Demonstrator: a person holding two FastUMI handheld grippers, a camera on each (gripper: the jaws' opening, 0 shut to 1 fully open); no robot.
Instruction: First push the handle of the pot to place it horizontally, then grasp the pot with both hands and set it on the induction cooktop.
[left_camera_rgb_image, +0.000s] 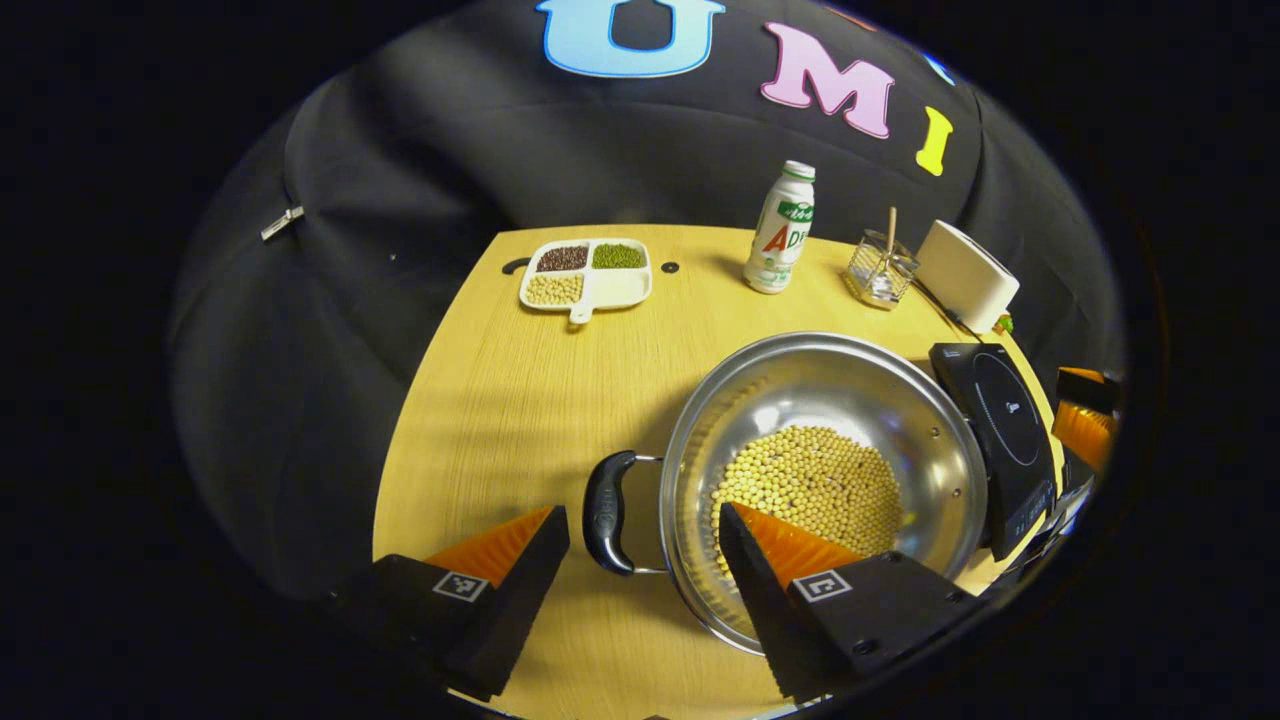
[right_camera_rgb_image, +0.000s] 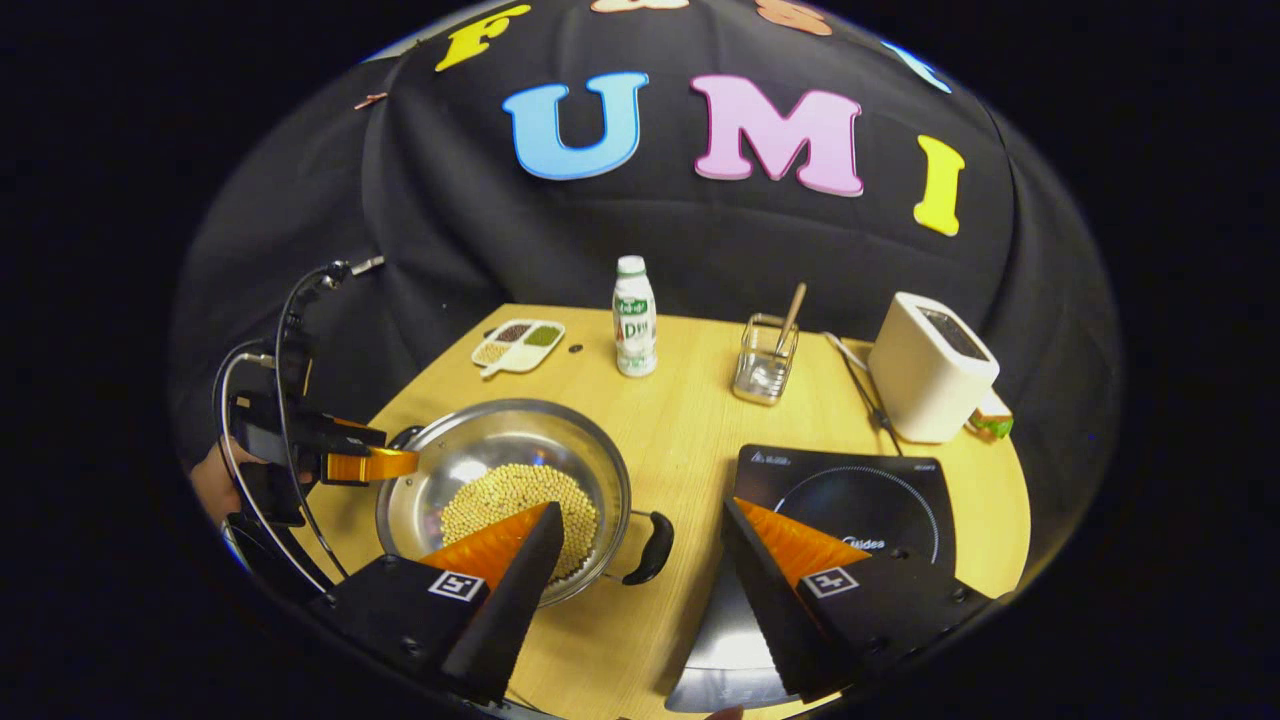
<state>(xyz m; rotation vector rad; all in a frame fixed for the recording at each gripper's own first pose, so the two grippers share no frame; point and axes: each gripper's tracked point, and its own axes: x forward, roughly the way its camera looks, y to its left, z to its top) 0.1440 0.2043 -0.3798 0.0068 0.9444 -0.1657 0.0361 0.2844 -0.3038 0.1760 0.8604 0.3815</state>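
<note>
While the round steel pot (left_camera_rgb_image: 822, 480) of yellow beans sits on the wooden worktop (left_camera_rgb_image: 520, 400), the left hand-held gripper (left_camera_rgb_image: 645, 530) gapes wide astride its black handle (left_camera_rgb_image: 608, 512), touching nothing. The right hand-held gripper (right_camera_rgb_image: 640, 530) likewise spreads wide around the pot's other black handle (right_camera_rgb_image: 652, 547), gripping nothing, beside the black induction cooktop (right_camera_rgb_image: 850, 500).

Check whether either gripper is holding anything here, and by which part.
Nothing is held. The left gripper and right gripper are open, each straddling a pot handle without closing.

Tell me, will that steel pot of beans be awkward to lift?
Probably. The pot looks like rigid metal, so it won't flex. Its loose soybeans would likely slide to one side if it tilts, so keep it level. The smooth rim looks slippery; the handle probably offers a surer hold.
</note>
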